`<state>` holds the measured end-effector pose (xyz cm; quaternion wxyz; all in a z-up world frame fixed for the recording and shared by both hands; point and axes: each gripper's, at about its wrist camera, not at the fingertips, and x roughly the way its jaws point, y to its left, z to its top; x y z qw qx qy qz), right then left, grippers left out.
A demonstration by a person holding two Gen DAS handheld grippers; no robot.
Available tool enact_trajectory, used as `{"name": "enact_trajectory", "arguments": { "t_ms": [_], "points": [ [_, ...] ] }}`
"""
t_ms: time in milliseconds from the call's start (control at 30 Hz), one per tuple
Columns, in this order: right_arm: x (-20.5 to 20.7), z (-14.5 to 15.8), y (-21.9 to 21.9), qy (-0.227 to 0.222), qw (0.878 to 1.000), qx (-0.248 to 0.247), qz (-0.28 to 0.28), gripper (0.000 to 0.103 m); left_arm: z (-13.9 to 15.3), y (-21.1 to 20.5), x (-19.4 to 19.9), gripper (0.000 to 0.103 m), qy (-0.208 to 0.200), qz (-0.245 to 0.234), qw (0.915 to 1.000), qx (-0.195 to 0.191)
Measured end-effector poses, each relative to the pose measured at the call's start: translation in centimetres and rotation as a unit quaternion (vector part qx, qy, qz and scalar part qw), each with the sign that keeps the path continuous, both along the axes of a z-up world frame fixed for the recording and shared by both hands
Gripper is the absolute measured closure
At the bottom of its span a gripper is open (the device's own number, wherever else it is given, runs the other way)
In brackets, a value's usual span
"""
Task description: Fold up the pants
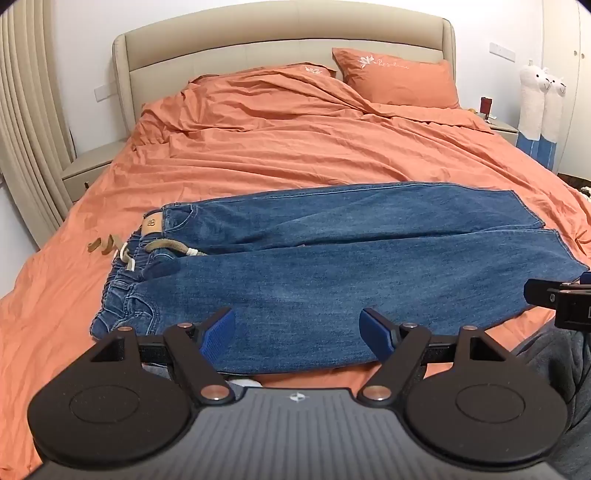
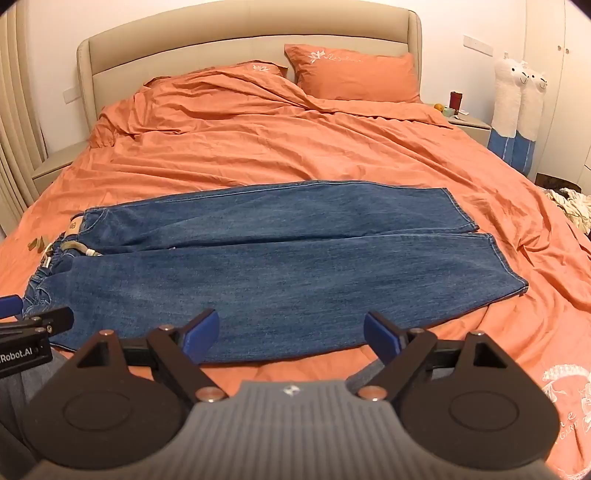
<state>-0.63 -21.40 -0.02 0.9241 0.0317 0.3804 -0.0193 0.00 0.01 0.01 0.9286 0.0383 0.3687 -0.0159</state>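
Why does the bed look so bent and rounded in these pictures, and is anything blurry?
Left wrist view: fisheye bows the headboard and darkens the corners; jeans sharp, the left gripper body at the bottom edge soft. Right wrist view: same bulge, warm even room light, no glare; the right gripper likewise blurs close up.

Soft, warm indoor light fills both views evenly, with no hard glare. The orange bedding (image 1: 295, 147) looks a little more saturated in the right wrist view. Shadows are faint: a thin dark line runs under the near edge of the jeans (image 2: 258, 258) toward 6 o'clock. Fisheye distortion bows the headboard (image 1: 280, 33) and bends the curtain (image 1: 26, 110) at 9 o'clock, and the corners vignette to black. The nearest black hardware at 6 o'clock is slightly soft; fine detail is mildly smeared.
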Motion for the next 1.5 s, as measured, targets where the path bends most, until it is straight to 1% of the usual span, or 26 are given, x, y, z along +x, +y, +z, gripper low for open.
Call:
{"name": "enact_trajectory", "arguments": {
  "t_ms": [233,333,367,533,600,633,833,1267,1500],
  "points": [
    [0.0,0.0,0.1,-0.001,1.000,0.003,0.001,0.021,0.2,0.2,-0.1,0.013,-0.004,-0.005,1.0000,-0.003],
    [-0.3,0.2,0.1,-0.003,1.000,0.004,0.001,0.021,0.0,0.0,0.0,0.013,-0.001,0.000,1.0000,0.002],
    [0.3,-0.1,0.1,0.001,1.000,0.002,0.003,0.021,0.0,0.0,0.0,0.013,-0.001,0.000,1.0000,0.002],
    [0.1,-0.3,0.1,0.001,1.000,0.002,0.001,0.021,-0.1,0.3,-0.1,0.013,-0.002,-0.001,1.0000,0.000],
    [0.1,0.1,0.2,0.002,1.000,0.001,0.003,0.021,-0.3,0.4,-0.2,0.013,-0.003,-0.001,1.0000,-0.001],
    [0.1,0.1,0.2,0.002,1.000,0.002,0.003,0.021,0.0,0.0,0.0,0.013,0.000,0.000,1.0000,0.004],
    [0.2,0.1,0.1,0.004,1.000,0.004,0.002,0.021,0.2,0.4,-0.2,0.013,0.001,0.000,1.0000,0.002],
    [0.3,-0.1,0.0,0.008,1.000,0.006,0.004,0.021,-0.6,1.1,-0.2,0.013,0.001,0.002,1.0000,0.001],
    [0.2,-0.2,0.1,0.006,1.000,0.009,0.008,0.021,-0.5,1.1,0.1,0.013,0.002,0.004,1.0000,0.000]
  ]
}}
